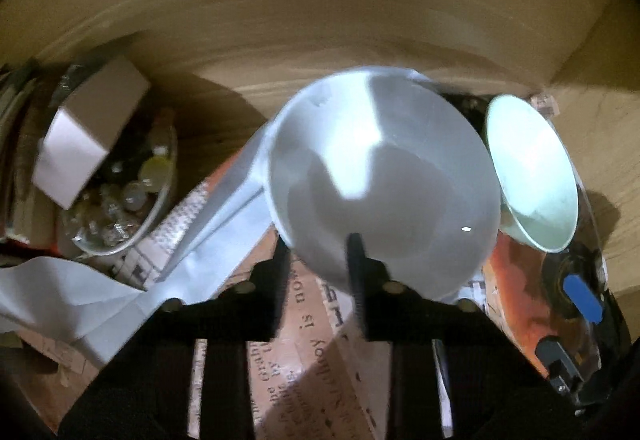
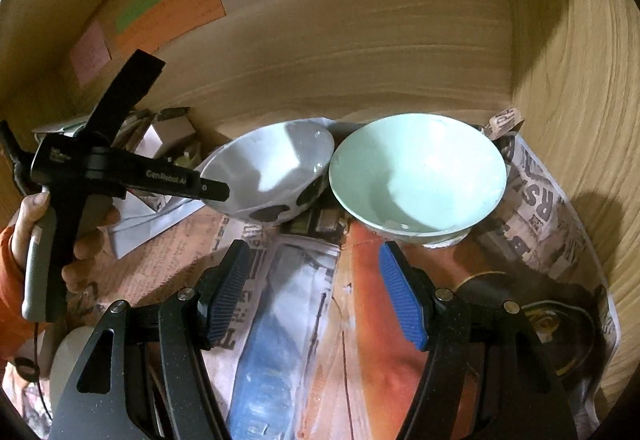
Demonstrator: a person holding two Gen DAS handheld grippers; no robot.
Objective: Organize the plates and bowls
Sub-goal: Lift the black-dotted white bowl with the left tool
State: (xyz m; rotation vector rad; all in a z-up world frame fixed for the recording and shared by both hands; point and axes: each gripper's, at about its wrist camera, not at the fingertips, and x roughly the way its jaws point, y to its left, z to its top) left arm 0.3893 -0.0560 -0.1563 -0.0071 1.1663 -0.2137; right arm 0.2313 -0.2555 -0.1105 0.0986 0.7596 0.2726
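Note:
A white bowl (image 1: 384, 180) with dark blotches on its outside stands on newspaper, and a pale green bowl (image 1: 532, 176) stands close beside it on the right. My left gripper (image 1: 318, 272) is shut on the white bowl's near rim, one finger inside and one outside. The right wrist view shows that grip from the side: the left gripper (image 2: 218, 192) pinches the white bowl (image 2: 272, 176) at its left edge. My right gripper (image 2: 316, 280) stands open with nothing between its blue pads (image 2: 402, 300), just short of the green bowl (image 2: 416, 176).
Wooden walls close the space at the back and right, with sticky notes (image 2: 168, 12) on the back wall. At the left sit a glass bowl of small items (image 1: 120, 208), a cardboard box (image 1: 88, 136) and loose white paper (image 1: 224, 224). A hand (image 2: 88, 240) holds the left gripper.

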